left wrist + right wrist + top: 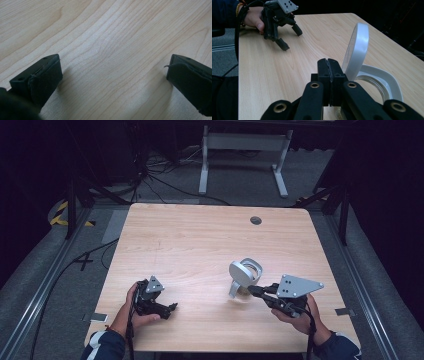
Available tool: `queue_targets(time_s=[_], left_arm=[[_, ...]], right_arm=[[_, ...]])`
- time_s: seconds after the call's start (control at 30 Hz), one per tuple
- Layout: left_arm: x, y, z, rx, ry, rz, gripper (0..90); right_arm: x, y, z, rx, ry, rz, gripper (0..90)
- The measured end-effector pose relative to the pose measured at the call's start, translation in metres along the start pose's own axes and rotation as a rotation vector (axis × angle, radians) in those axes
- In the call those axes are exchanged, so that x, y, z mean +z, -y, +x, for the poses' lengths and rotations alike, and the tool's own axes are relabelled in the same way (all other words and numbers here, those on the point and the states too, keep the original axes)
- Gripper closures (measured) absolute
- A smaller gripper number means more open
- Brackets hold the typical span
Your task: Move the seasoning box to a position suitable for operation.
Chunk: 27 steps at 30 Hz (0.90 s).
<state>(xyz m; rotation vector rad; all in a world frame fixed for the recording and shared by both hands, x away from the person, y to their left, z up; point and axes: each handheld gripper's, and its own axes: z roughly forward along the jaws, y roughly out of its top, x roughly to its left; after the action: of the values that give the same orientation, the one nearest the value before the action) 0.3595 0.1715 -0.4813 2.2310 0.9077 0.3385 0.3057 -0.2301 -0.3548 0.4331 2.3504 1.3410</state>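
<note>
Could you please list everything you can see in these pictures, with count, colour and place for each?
table: one, light wood grain, centre of the high view.
grommet: one, dark round, far edge of the table, right of the middle.
folding mirror: one, white, disc raised upright on its ring base, near right part of the table, just ahead of the right gripper.
desk frame: one, pale grey, on the floor beyond the table.
cables: several, black, on the grey floor beyond and left of the table.
left gripper: one, black, near left of the table, jaws wide apart.
right gripper: one, black with a grey plate, near right, jaws pressed together.
hands: two, one holding each gripper.
</note>
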Motion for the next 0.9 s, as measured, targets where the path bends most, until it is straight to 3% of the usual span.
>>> queue_targets(time_s=[0.9], left_arm=[[0.000, 0.000, 0.000, 0.000, 0.000, 0.000, 0.4]], right_arm=[[0.001, 0.000, -0.012, 0.012, 0.037, 0.001, 89.9]])
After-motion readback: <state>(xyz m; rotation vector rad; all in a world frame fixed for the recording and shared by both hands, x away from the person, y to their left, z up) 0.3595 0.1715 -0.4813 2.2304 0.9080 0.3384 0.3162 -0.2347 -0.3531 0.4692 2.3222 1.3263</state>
